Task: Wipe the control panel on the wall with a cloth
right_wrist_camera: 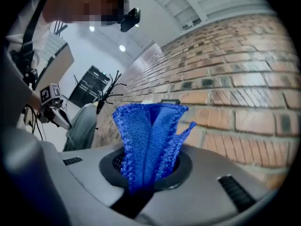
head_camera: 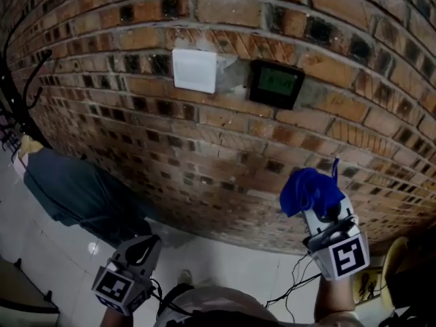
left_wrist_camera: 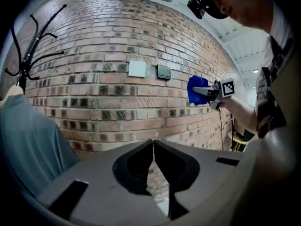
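A dark control panel (head_camera: 276, 84) with a green display is set in the brick wall, beside a white switch plate (head_camera: 194, 70). My right gripper (head_camera: 320, 213) is shut on a bunched blue cloth (head_camera: 310, 191), held below and to the right of the panel, short of the wall. In the right gripper view the cloth (right_wrist_camera: 148, 140) stands up from the jaws and the panel's top edge (right_wrist_camera: 170, 101) peeks above it. My left gripper (head_camera: 142, 252) hangs low at the left, shut and holding nothing. The left gripper view shows the panel (left_wrist_camera: 163, 72), cloth (left_wrist_camera: 196, 89) and its own gripper (left_wrist_camera: 153, 147) with jaws together.
A black coat rack (left_wrist_camera: 28, 51) stands at the far left with a grey-blue garment (head_camera: 75, 189) hanging from it. A yellow stool (head_camera: 395, 271) and cables (head_camera: 293, 278) lie at the lower right by the wall's foot. The floor is pale tile (head_camera: 41, 251).
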Available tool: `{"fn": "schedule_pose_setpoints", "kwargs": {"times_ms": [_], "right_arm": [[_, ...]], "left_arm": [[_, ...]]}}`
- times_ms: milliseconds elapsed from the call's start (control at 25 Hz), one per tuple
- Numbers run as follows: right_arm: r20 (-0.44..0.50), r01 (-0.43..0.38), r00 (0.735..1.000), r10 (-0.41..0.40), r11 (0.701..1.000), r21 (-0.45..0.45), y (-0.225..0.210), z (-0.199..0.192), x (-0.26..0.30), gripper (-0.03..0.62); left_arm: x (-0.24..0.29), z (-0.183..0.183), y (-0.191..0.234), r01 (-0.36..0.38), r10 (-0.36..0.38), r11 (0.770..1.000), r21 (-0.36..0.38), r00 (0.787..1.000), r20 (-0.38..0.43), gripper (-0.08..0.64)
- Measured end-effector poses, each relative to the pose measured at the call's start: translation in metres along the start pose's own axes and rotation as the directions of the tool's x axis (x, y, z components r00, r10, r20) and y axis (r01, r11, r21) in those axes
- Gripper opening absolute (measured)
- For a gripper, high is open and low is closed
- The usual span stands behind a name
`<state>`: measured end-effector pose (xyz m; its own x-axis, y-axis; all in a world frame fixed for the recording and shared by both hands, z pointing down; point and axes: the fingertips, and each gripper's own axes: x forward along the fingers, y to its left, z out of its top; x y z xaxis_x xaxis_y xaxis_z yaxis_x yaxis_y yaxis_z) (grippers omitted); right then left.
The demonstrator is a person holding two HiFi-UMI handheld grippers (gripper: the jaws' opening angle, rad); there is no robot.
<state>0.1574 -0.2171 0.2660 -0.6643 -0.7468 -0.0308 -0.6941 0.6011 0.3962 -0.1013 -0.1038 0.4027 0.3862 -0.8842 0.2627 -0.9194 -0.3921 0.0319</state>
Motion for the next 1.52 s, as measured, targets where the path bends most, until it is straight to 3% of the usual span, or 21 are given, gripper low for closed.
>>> {"fn": "schedule_pose_setpoints", "kwargs": {"times_ms": [80, 160, 280, 360, 480, 640, 800, 880, 1000, 1360, 1520], "right_arm": [[-0.044, 0.074, 0.996, -0.082, 0.986, -0.152, -0.011, 0.024, 0.021, 0.087], [-0.078, 0.139, 0.981, -0.175, 0.93, -0.341, -0.02, 0.05, 0.041, 0.087], [-0.022, 0.192, 0.966, -0.257, 0.773, -0.605, -0.021, 0.101, 0.077, 0.087], [0.021, 0.222, 0.954, -0.3, 0.656, -0.722, -0.019, 0.126, 0.096, 0.087], [0.028, 0.22, 0.936, -0.35, 0.523, -0.823, -0.016, 0.145, 0.117, 0.087], [-0.009, 0.167, 0.919, -0.393, 0.412, -0.896, -0.02, 0.149, 0.134, 0.087], [-0.06, 0.086, 0.898, -0.436, 0.307, -0.948, -0.037, 0.14, 0.146, 0.087], [-0.078, 0.06, 0.889, -0.451, 0.282, -0.957, -0.039, 0.129, 0.149, 0.086], [-0.1, 0.038, 0.882, -0.46, 0.28, -0.959, -0.034, 0.107, 0.147, 0.086], [-0.218, -0.053, 0.891, -0.399, 0.386, -0.921, -0.006, 0.025, 0.145, 0.087], [-0.283, -0.128, 0.892, -0.354, 0.402, -0.907, 0.002, -0.003, 0.146, 0.087]], "left_arm": [[0.01, 0.007, 0.021, 0.05, -0.05, 0.998, 0.023, 0.999, -0.008, 0.005], [0.019, 0.013, 0.039, 0.105, -0.104, 0.993, 0.049, 0.994, -0.014, 0.003], [0.031, 0.016, 0.059, 0.173, -0.173, 0.981, 0.082, 0.985, -0.012, 0.003], [0.036, 0.015, 0.068, 0.213, -0.212, 0.974, 0.084, 0.977, -0.017, 0.004], [0.043, 0.01, 0.076, 0.272, -0.271, 0.958, 0.089, 0.962, -0.029, 0.004], [0.049, 0.002, 0.073, 0.329, -0.327, 0.939, 0.101, 0.944, -0.034, 0.005], [0.052, -0.001, 0.063, 0.334, -0.333, 0.94, 0.066, 0.943, -0.019, 0.003], [0.053, -0.006, 0.061, 0.328, -0.327, 0.944, 0.045, 0.945, -0.025, 0.005], [0.053, -0.013, 0.055, 0.33, -0.328, 0.943, 0.037, 0.943, -0.05, 0.005], [0.06, -0.006, 0.042, 0.309, -0.308, 0.951, 0.027, 0.951, -0.028, 0.005], [0.064, -0.002, 0.032, 0.318, -0.318, 0.947, 0.034, 0.948, -0.023, 0.003]]}}
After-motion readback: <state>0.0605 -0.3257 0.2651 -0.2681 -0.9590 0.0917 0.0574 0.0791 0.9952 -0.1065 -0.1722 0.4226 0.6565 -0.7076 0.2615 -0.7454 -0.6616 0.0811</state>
